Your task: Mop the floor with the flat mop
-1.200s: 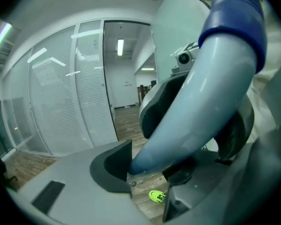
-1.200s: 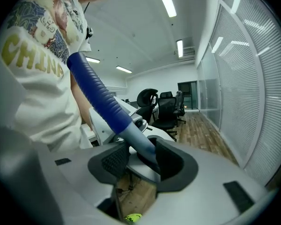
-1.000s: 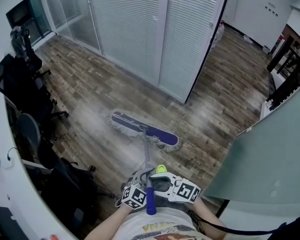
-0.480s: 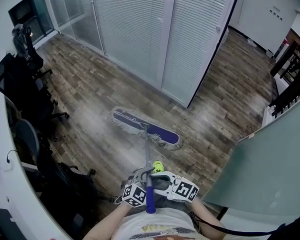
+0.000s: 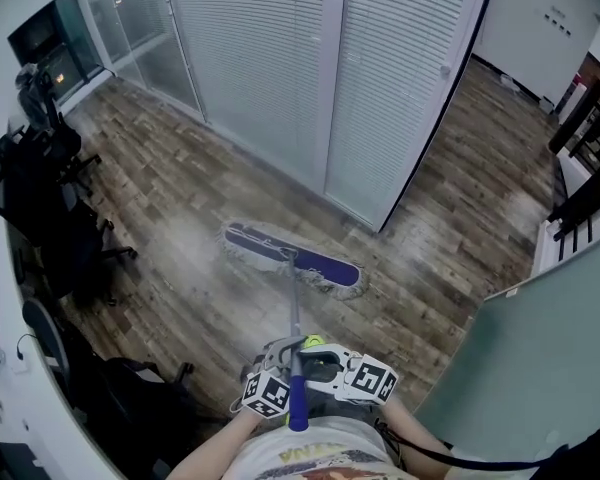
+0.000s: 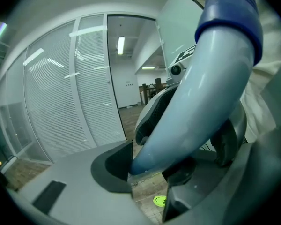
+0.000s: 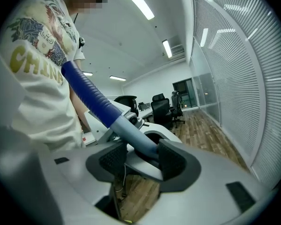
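Obs: flat mop head (image 5: 292, 259), dark purple pad w/ pale fringe, lies flat on the brown wood-plank floor (image 5: 180, 188), aslant in front of the operator; near the white slatted-blind partition (image 5: 280, 78) but apart from it. Pale blue-grey mop pole (image 6: 201, 97) w/ dark blue sleeve at the top runs from pad centre up to both grippers. Left gripper (image 6: 150, 171): pads clamped on the pole, which fills the gap; right gripper (image 7: 141, 159): ribbed pads closed on the pole just below the sleeve; the two holds sit just beside each other at the top end. Judged mid-stroke; floor round the pad shows a paler sheen.

Risks: both holds high and close together, so poor leverage; pole may twist or slide in the pads, tipping one pad edge up and leaving missed strips. Overreach fwd could knock the partition; a sweep left could snag the black office chairs (image 5: 50, 198). Damp boards underfoot: slip hazard.
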`<state>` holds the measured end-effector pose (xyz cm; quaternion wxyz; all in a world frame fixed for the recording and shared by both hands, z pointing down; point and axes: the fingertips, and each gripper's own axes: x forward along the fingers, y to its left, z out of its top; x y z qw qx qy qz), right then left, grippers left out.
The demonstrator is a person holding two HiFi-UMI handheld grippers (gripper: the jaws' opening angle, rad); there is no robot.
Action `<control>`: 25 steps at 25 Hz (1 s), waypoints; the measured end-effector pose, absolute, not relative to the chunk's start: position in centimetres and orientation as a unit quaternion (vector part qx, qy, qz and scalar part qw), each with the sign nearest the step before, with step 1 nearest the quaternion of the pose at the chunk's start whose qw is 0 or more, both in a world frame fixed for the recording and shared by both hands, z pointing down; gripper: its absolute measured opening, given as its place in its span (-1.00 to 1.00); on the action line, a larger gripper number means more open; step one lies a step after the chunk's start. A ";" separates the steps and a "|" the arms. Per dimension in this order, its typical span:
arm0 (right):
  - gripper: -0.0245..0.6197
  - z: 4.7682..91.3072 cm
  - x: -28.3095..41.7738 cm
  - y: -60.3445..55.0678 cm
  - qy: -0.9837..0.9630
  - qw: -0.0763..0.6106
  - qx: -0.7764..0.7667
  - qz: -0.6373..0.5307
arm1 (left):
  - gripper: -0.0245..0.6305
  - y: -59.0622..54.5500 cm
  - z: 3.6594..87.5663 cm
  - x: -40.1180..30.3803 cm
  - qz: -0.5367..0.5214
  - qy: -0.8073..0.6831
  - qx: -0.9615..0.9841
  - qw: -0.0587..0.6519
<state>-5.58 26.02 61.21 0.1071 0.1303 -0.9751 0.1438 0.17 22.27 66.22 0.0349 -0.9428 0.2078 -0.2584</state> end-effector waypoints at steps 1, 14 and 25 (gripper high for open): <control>-0.29 61.1 -5.1 24.5 -0.975 0.105 0.129 0.145 | -0.55 20.7 66.1 0.7 -0.260 0.208 -0.942 0.034; -0.29 61.0 -0.5 5.7 -0.978 0.104 0.102 0.147 | -0.55 1.3 66.1 4.7 -0.264 0.244 -0.933 0.027; -0.29 61.0 -0.2 -5.3 -0.977 0.096 0.108 0.154 | -0.55 -9.6 66.3 4.9 -0.257 0.247 -0.934 0.020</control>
